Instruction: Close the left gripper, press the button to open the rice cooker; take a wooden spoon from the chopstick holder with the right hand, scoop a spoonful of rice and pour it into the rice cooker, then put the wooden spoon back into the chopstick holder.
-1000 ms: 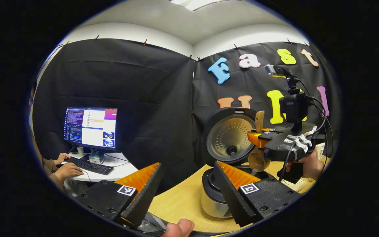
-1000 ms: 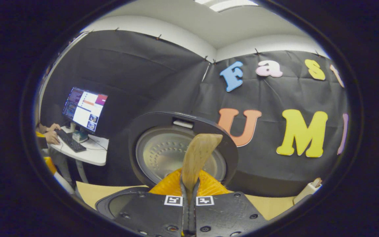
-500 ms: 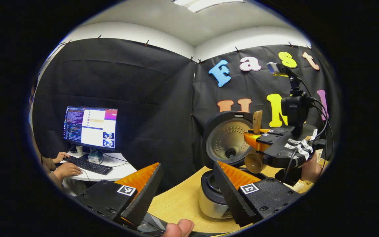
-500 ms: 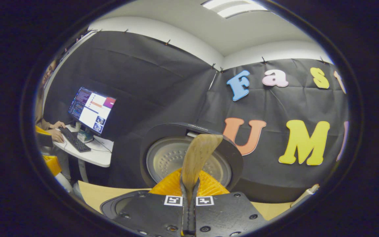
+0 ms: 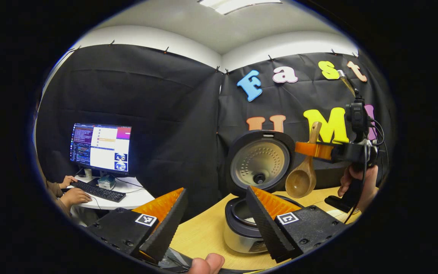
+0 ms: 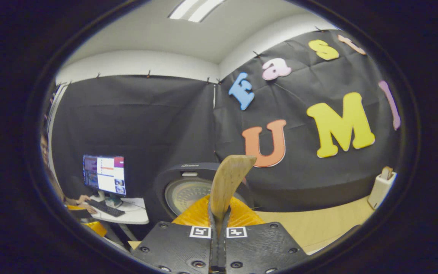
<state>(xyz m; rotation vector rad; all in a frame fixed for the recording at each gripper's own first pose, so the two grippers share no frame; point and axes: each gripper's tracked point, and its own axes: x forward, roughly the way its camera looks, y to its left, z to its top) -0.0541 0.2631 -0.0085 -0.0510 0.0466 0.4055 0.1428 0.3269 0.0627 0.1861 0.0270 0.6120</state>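
Right now, nearest in the left gripper view, the left hand-held gripper (image 5: 213,213) has its two fingers wide apart and holds nothing. Just past them, on the wooden surface (image 5: 203,232), sits the rice cooker (image 5: 243,224) with its lid (image 5: 260,161) standing up, open.

A bit farther and to the right, the right hand-held gripper (image 5: 310,149) is up in the air, held by a hand (image 5: 359,182). Its fingers are squeezed tight on the handle of the wooden spoon (image 5: 302,179). The spoon hangs almost straight up and down, handle on top, bowl at the bottom. The bowl looks empty, so I think the rice is already poured in. The bowl is just right of the open lid and higher than the pot.

The next job is likely to put the spoon back. In the right gripper view, the chopstick holder (image 6: 380,186) stands far to the right on the surface, well apart from the spoon handle (image 6: 228,182) poking up between that gripper's fingers (image 6: 242,217). So the spoon must go right and then down, bowl first. The right hand is the nearer one, and it has the spoon.

The left gripper view shows the spoon's bowl and the pot. The right gripper view shows the holder.
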